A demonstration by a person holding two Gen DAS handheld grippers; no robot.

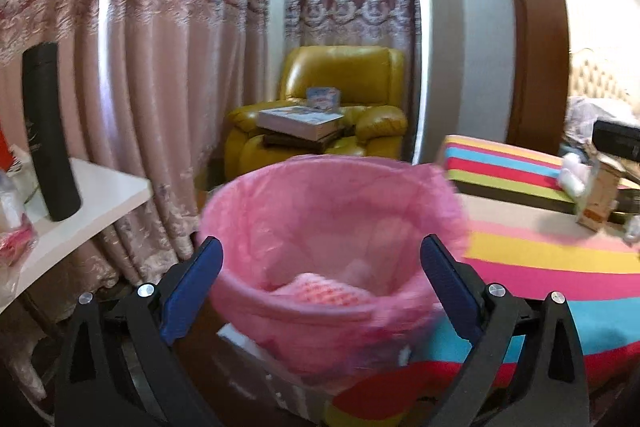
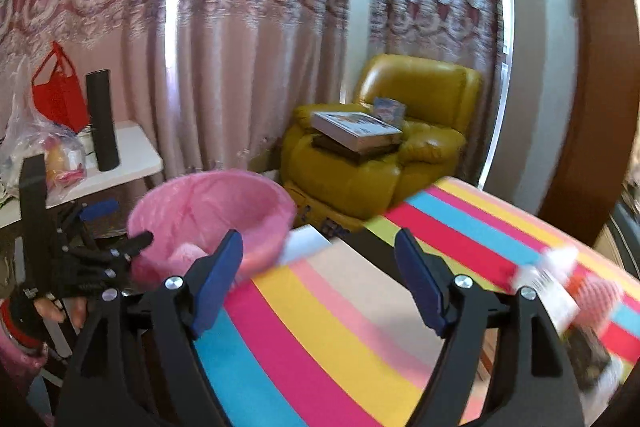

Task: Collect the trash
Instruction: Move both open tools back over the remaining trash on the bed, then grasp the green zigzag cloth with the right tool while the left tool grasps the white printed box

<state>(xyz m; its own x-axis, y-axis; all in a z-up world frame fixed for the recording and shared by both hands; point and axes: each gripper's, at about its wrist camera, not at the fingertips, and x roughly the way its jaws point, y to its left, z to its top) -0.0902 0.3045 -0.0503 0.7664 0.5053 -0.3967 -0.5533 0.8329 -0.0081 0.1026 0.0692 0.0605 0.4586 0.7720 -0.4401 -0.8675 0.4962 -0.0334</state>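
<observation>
A mustard-yellow leather armchair (image 2: 404, 147) holds stacked books (image 2: 356, 133) before pink lace-patterned curtains (image 2: 248, 47). A tall black cylinder (image 1: 48, 131) stands upright on a white side table (image 1: 100, 195).

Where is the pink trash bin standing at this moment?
The pink trash bin sits between the open fingers of the left gripper, beside the striped table. In the right wrist view it is at lower left, before the yellow armchair.

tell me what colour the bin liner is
Pink: the bin liner is translucent pink plastic, clearest in the left wrist view.
</observation>
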